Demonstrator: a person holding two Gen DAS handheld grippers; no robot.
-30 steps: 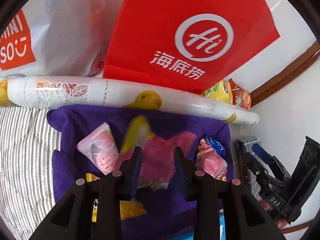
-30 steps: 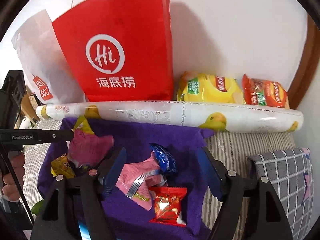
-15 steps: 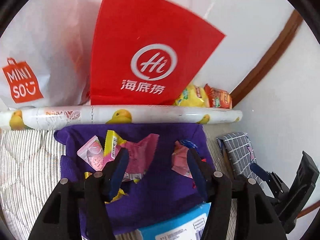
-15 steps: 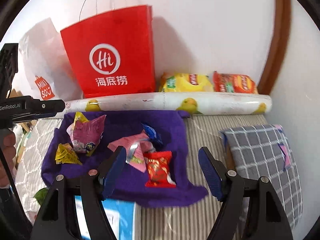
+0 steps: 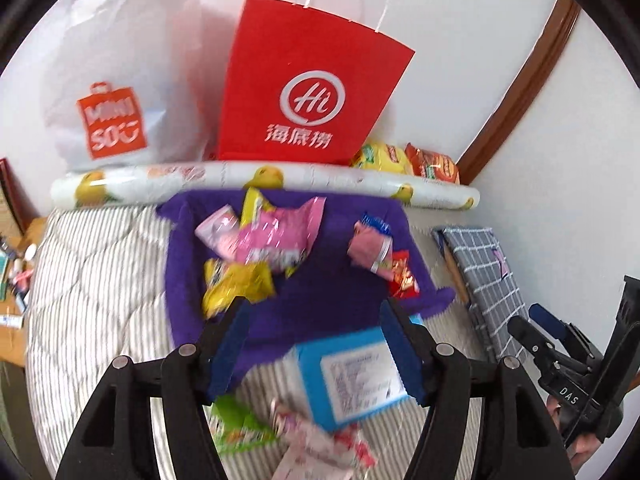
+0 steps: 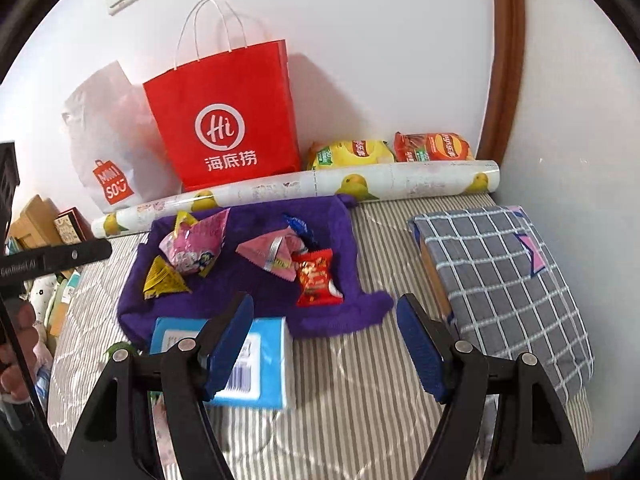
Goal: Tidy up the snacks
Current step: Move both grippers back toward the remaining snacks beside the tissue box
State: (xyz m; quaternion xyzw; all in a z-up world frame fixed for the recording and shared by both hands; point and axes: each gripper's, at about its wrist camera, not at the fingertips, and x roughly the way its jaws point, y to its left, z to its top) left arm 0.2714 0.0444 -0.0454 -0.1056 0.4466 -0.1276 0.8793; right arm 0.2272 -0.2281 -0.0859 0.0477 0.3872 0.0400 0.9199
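Several snack packets lie on a purple cloth (image 6: pixel 340 316) (image 5: pixel 320 304) spread on the striped bed. Among them are a big pink packet (image 5: pixel 280 236) (image 6: pixel 192 244), a yellow one (image 5: pixel 236 284) (image 6: pixel 164 280), a red one (image 6: pixel 318 280) (image 5: pixel 404 276) and a pink wrapper (image 6: pixel 268 252). My left gripper (image 5: pixel 316 344) hangs back from the cloth; its jaws are opening and nothing is between them. My right gripper (image 6: pixel 324 344) is open and empty above the bed's stripes. A blue box (image 5: pixel 352 372) (image 6: pixel 264 364) lies at the cloth's near edge, beside a green packet (image 5: pixel 236 428).
A red paper bag (image 6: pixel 232 120) and a white MINISO bag (image 6: pixel 108 160) lean on the wall behind a duck-print roll (image 6: pixel 320 188). Two chip bags (image 6: pixel 352 152) sit right of the red bag. A grey checked cushion (image 6: pixel 500 280) lies at right.
My left gripper let go of the big pink packet, which now lies on the purple cloth, and its jaws spread. Both grippers drew back and up, bringing the blue box into view.
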